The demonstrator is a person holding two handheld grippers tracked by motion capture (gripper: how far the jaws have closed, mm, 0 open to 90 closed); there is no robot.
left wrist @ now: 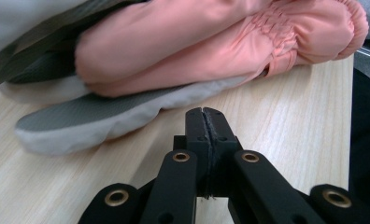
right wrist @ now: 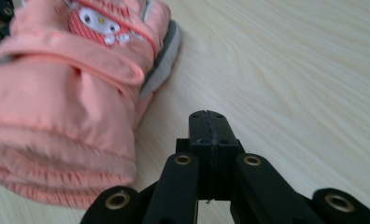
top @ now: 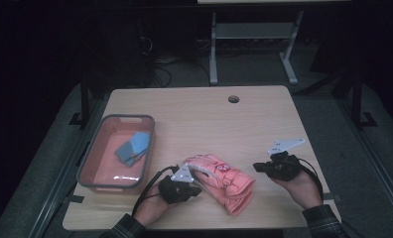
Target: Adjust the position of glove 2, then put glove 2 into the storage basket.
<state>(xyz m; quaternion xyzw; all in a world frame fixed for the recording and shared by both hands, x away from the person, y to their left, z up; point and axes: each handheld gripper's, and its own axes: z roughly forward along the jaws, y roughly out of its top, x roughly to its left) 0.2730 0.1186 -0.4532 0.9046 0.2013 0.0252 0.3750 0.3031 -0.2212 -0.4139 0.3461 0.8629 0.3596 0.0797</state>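
- A padded pink ski glove with grey palm [top: 219,181] is seen lying on the light wooden table [top: 199,119], long axis diagonal, between both grippers.
- The left gripper [top: 194,190], jaws pressed together and empty, is placed nearer, just beside it.
- The right gripper [top: 258,166] is likewise closed on nothing.

salmon-pink glove [top: 220,179] with grey palm, pink-lined grey bin [top: 96,157], blue cloth [top: 133,147]

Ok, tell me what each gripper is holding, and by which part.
Nothing. The left gripper and right gripper both have jaws pressed together empty, apart from the pink gloves lying on the table.

High overhead, gripper cameras close, sharing gloves [top: 219,181]
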